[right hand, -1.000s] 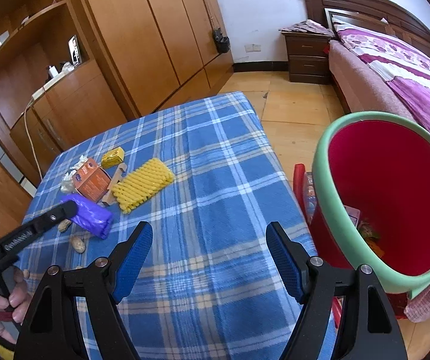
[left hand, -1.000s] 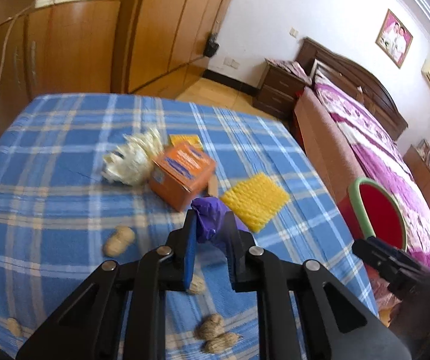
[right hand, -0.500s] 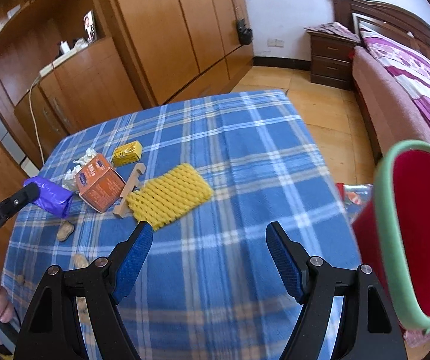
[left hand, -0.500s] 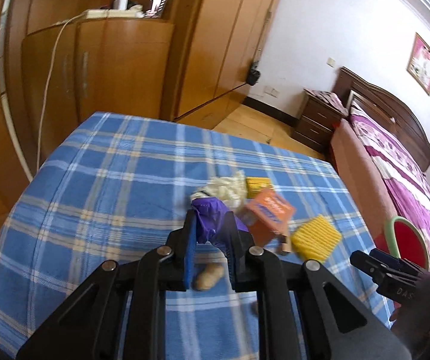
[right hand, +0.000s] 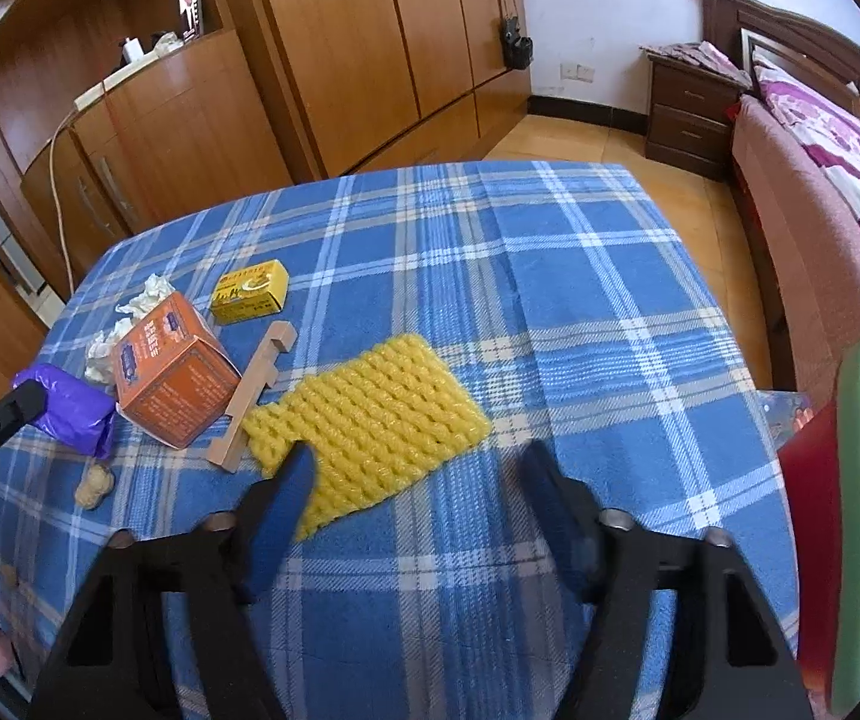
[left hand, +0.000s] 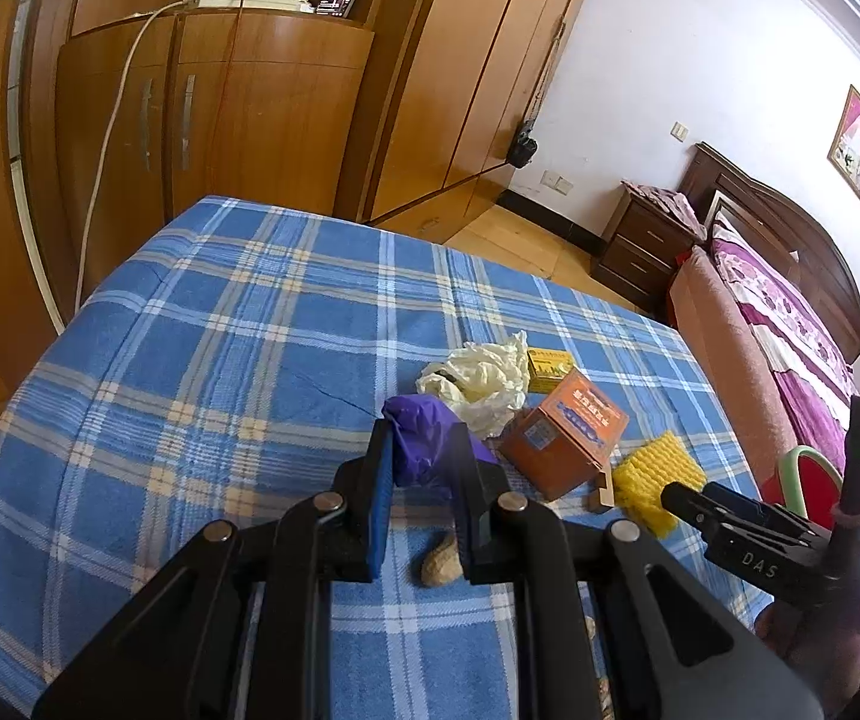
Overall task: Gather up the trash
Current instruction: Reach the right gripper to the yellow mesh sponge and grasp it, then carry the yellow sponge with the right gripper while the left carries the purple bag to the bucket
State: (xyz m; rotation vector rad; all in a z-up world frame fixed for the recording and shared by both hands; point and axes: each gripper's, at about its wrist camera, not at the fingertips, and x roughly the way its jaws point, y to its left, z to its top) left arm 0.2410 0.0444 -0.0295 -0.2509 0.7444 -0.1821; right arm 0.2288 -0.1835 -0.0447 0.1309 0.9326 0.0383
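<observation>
- The right tool (right hand: 415,471) is hanging just above the yellow foam fruit-net sleeve (right hand: 370,426), which is lying flat at mid-frame on the blue plaid surface (right hand: 580,276), its long axis running lower left to upper right.
- Its jaws have just been closing, standing half apart, the left one over the sleeve's near corner, nothing pinched yet.
- The left tool (left hand: 421,474) is clamping a crumpled purple plastic bag (left hand: 424,438), pitched downward.
- The red, green-rimmed bin (right hand: 850,480) is sitting at the right edge.
</observation>
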